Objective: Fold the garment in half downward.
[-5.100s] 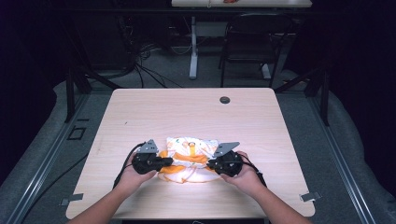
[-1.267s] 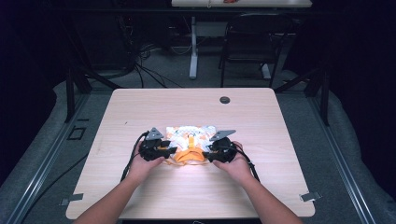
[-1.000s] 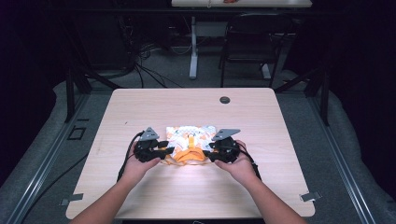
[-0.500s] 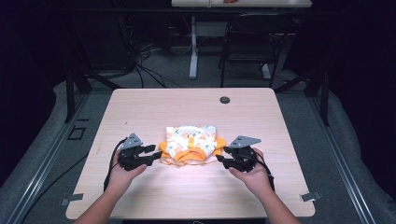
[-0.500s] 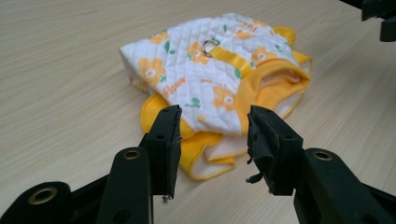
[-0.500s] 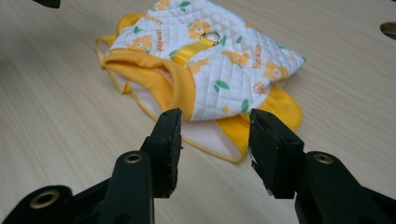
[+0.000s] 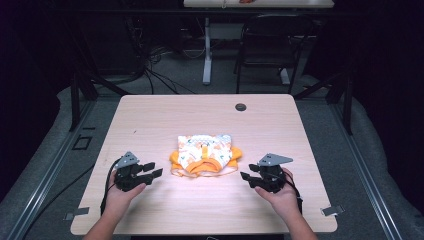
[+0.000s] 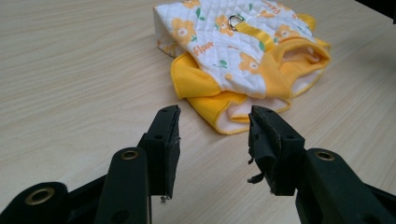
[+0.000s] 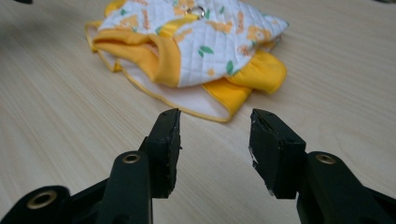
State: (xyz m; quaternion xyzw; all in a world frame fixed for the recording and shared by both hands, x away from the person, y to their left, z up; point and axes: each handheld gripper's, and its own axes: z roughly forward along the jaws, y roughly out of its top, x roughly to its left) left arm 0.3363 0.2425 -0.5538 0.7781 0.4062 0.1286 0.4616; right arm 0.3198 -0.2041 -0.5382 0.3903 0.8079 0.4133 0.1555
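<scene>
While both tools sit drawn back to either side, the folded garment lies alone at mid-bench.

Item: small quilted white garment with orange flower print, yellow fleece lining and trim (image 7: 205,155), folded into a compact bundle, a metal ring on a yellow strap at its top.
Location: centre of the pale wood-grain bench (image 7: 165,115), lying flat, touched by neither tool.
Left hand-held gripper (image 7: 151,169): on the bench near the garment's left, well apart from it; jaws have just been opening and stand wide, nothing between them. In the left gripper view (image 8: 212,135) the yellow hem lies just ahead of the tips.
Right hand-held gripper (image 7: 246,178): near the garment's right, likewise apart; jaws have just been opening to their widest, nothing between them (image 9: 212,135).
Other: small dark round fitting (image 7: 241,107) at the bench's far edge, well clear.
Status (judged): fold looks finished and released.
Risk: the thick fleece layers may spring back and loosen the fold, since nothing presses on them.
Risk: a trailing cable or a jaw tip sweeping inward could catch the loose yellow hem and drag the bundle open.
Risk: a re-grip on the top layer alone would lift it off the rest.
</scene>
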